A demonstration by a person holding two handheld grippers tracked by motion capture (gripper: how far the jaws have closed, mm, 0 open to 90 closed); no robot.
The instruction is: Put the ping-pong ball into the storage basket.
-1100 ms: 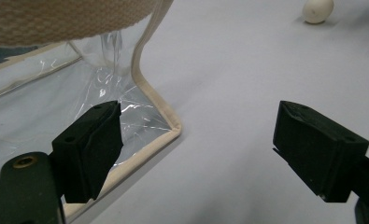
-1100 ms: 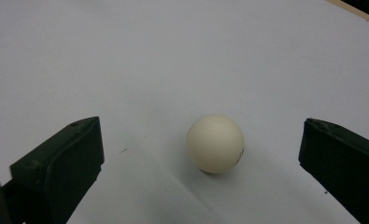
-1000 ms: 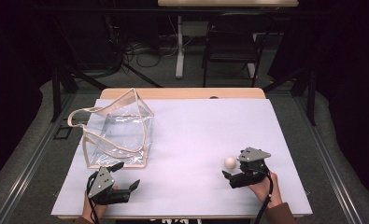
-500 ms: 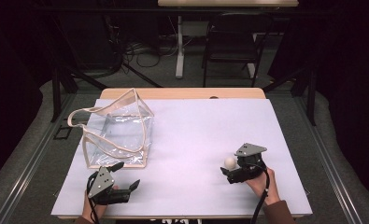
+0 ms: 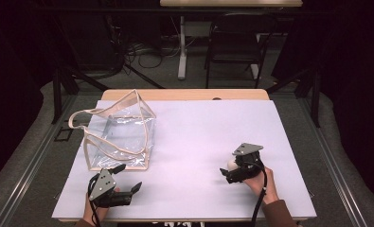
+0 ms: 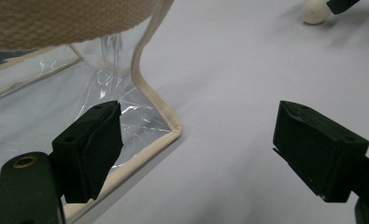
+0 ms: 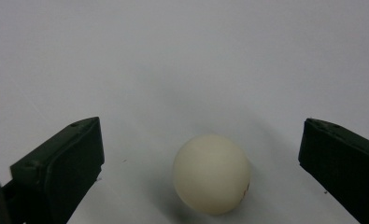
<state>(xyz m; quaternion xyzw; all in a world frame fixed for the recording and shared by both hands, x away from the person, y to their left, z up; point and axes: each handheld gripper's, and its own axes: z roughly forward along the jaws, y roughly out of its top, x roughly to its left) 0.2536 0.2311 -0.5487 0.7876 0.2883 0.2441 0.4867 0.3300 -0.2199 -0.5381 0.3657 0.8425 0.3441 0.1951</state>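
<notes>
Over the last second the right tool is drawing back toward the near right part of the pale lavender bench, and the small cream-white plastic ball, which was sitting just left of it, is now lying between its two spread black jaws, untouched on either side. That is reading as the approach to a grasp: the jaws are framing the ball but are not yet closing, and the smooth, hard, round ball is likely to roll if one pad meets it first. A faint red mark is showing low on the ball's right side. The left tool is keeping its place at the near left, jaws wide apart and holding nothing, just near of the clear, crinkly plastic tote bag with woven beige cloth trim and strap. The bag is standing open on the left of the bench, well apart from the ball, its stiff piped corner showing between the left jaws.
</notes>
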